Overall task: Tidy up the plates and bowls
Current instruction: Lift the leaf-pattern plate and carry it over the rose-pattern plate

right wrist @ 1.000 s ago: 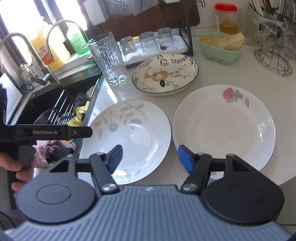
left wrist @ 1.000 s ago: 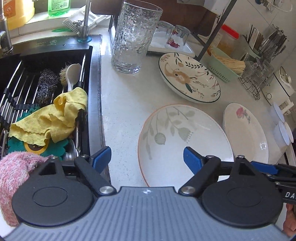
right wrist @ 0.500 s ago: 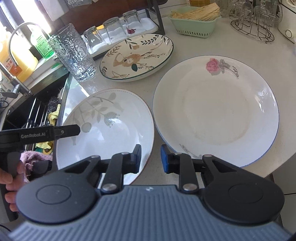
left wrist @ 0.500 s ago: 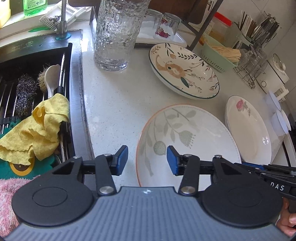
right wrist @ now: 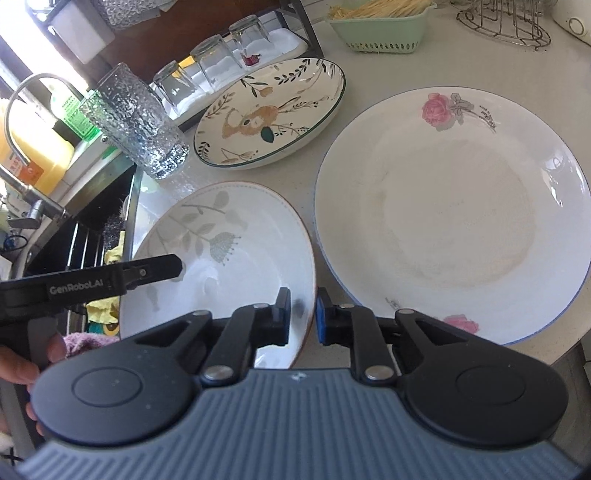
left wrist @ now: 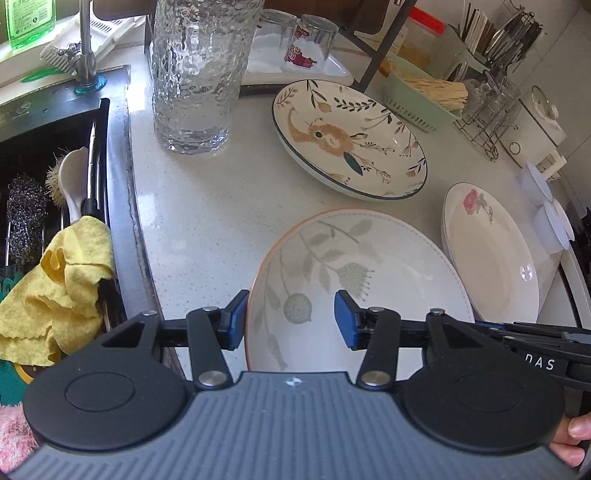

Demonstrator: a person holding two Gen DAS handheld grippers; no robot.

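A white leaf-pattern plate with an orange rim lies at the counter's front, also in the right wrist view. My left gripper is open, its fingers straddling the plate's left rim. My right gripper is nearly closed around the plate's right rim; the left pad sits inside the plate, the blue pad outside. A large rose plate lies to the right, also in the left wrist view. A deer-pattern deep plate sits behind, also in the right wrist view.
A tall textured glass stands behind the leaf plate near the sink, which holds a yellow cloth and scrubbers. Upturned glasses on a tray, a green basket and a wire rack line the back.
My right gripper closed further and moved left onto the leaf plate's right rim. My left gripper moved forward and opened wider over the plate's left rim.
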